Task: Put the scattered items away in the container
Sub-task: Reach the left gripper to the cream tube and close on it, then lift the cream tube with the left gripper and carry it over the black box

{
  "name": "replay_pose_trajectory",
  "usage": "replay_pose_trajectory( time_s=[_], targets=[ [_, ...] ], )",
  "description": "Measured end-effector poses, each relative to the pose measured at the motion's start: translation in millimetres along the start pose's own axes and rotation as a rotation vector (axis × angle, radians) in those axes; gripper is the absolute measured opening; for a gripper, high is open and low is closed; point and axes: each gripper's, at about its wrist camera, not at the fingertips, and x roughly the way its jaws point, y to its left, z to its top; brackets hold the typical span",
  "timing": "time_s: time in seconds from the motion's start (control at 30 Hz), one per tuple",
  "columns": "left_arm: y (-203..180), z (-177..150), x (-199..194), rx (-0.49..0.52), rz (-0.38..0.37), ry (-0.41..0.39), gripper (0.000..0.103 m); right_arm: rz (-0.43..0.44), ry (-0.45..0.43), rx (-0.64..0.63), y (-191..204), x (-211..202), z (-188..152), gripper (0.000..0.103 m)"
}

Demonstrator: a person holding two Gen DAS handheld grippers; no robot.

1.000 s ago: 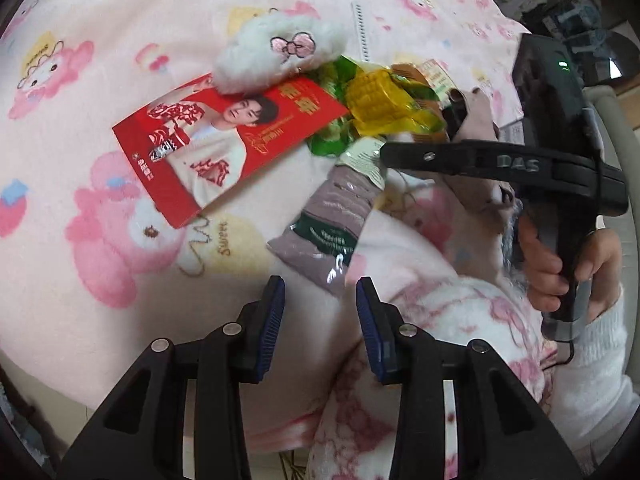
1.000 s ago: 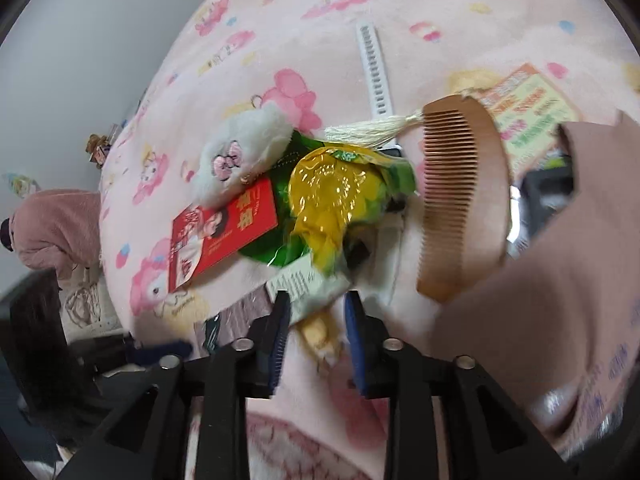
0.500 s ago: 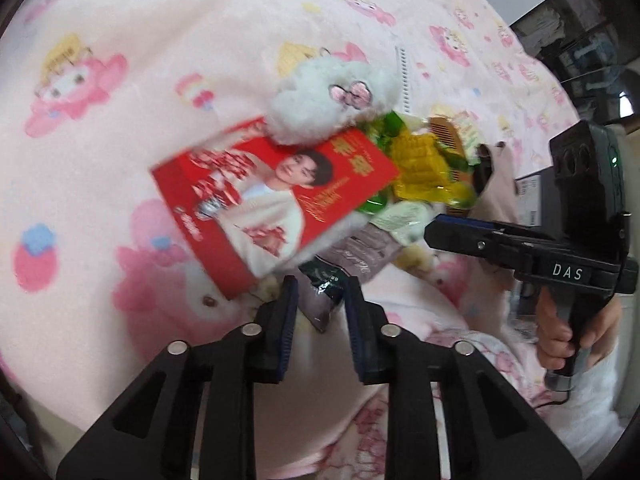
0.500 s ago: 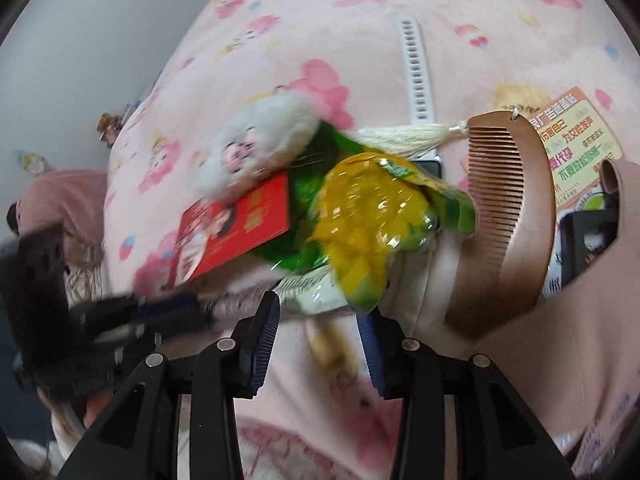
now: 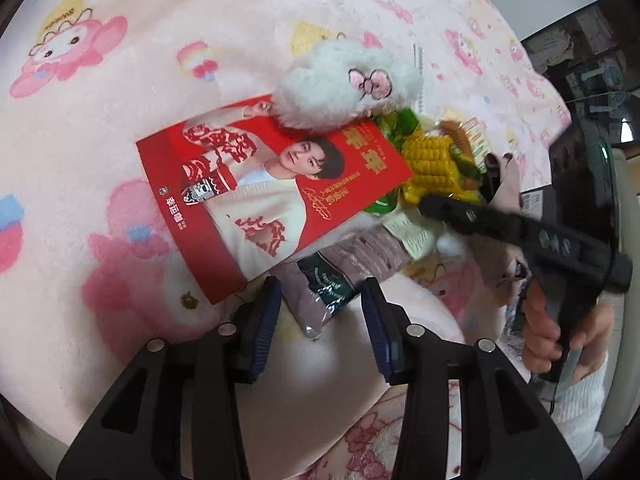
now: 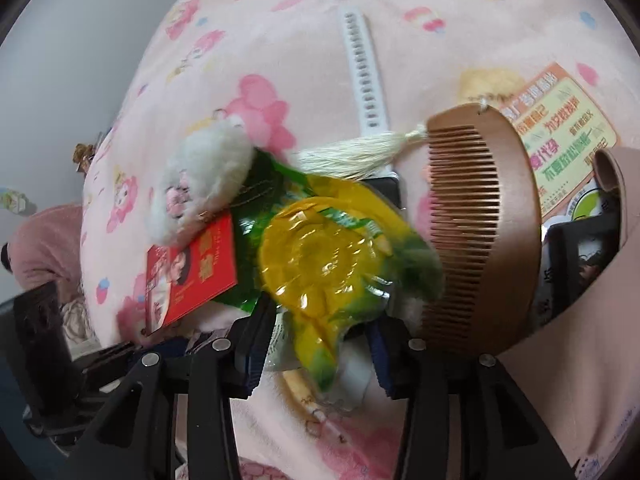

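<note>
**Pink fleece, two claws over one heap**

Pink cartoon blanket [image 5: 120,80] carries the clutter in one overlapping heap; the left gripper [image 5: 318,312] stands apart, straddling the near end of a mauve snack sachet [image 5: 332,280] that pokes out at 6 o'clock from under the red photo envelope [image 5: 264,184]; likely the easiest piece to free first. The right gripper [image 6: 316,344], also apart, brackets the yellow-green corn packet [image 6: 320,264], its wooden comb [image 6: 480,220] at 3 o'clock. A pink container [image 6: 612,280] seemingly waits at far right, blurred.
</note>
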Motion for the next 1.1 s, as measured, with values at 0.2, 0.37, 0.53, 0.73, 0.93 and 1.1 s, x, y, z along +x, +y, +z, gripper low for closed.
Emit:
replay_pose_trajectory(
  time_s=[0.2,0.37,0.53,0.73,0.93,1.1],
  targets=[
    [3.6,1.0,-8.9,-0.014,-0.061,-0.018,0.04,0.043,0.014,-0.027,4.4,-35.3,-42.1,0.041],
    [8.6,1.7,-8.8,-0.087,-0.043,-0.023,0.044,0.122,0.013,0.076,-11.7,-38.7,-48.0,0.041],
    [8.8,-0.7,9.2,-0.163,0.02,-0.013,0.05,0.068,0.054,0.101,-25.5,-27.2,-52.7,0.042],
    [-19.1,-10.1,3.8,-0.094,0.043,-0.013,0.051,0.059,0.047,0.099,-24.1,-34.3,-62.8,0.042],
    [-49.3,-16.2,-27.8,-0.065,-0.039,-0.054,0.046,0.055,-0.035,0.098,-23.2,-73.4,-81.4,0.042],
    [-104.1,-21.5,-49.3,0.04,-0.123,-0.076,0.045,0.004,-0.157,0.059,-19.3,-136.4,-105.8,0.042]
  ],
)
